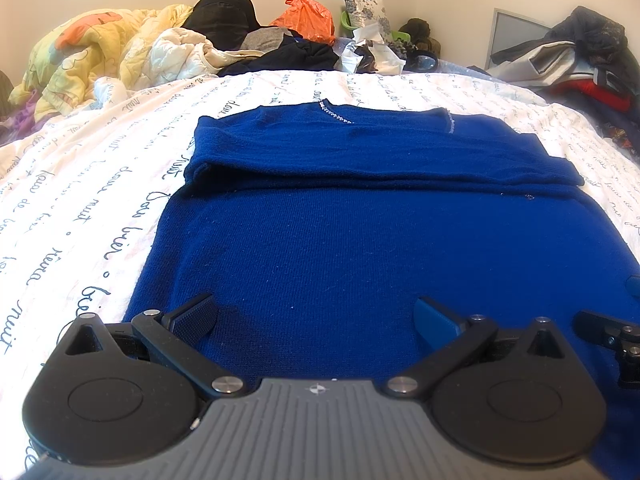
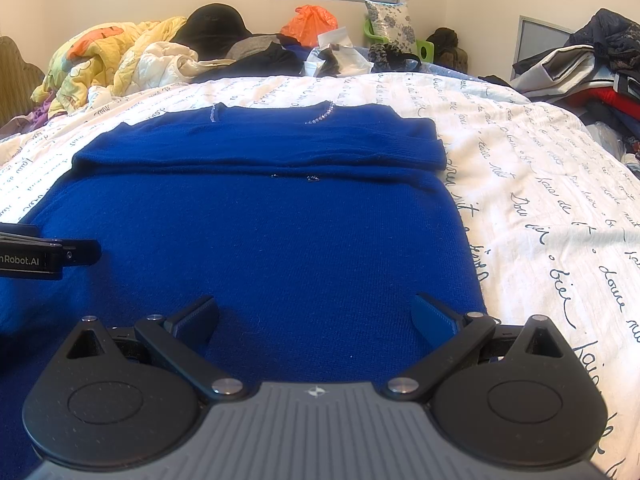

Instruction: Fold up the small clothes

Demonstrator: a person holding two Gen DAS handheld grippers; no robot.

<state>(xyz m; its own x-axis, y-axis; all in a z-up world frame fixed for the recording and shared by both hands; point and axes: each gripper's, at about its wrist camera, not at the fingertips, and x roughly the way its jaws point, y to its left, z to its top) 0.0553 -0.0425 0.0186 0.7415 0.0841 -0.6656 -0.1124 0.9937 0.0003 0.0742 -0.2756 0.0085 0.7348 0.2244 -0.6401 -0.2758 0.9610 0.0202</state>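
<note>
A dark blue knit sweater (image 1: pixel 360 248) lies flat on the bed, its sleeves folded across the chest below a beaded neckline (image 1: pixel 336 114). My left gripper (image 1: pixel 316 316) stands open low over the sweater's near left part, nothing between its fingers. The right gripper's black body (image 1: pixel 612 340) shows at that view's right edge. In the right wrist view the same sweater (image 2: pixel 280 240) fills the middle. My right gripper (image 2: pixel 316 316) is open over its near right part, close to the right side edge. The left gripper's body (image 2: pixel 44 258) enters from the left.
The bed wears a white cover with dark script (image 2: pixel 540 200). At the far end lie a yellow quilt (image 1: pixel 92 48), dark clothes (image 1: pixel 288 52), an orange bag (image 1: pixel 306 18) and a floral pillow (image 2: pixel 390 20). A clothes pile (image 1: pixel 580 60) sits at the right.
</note>
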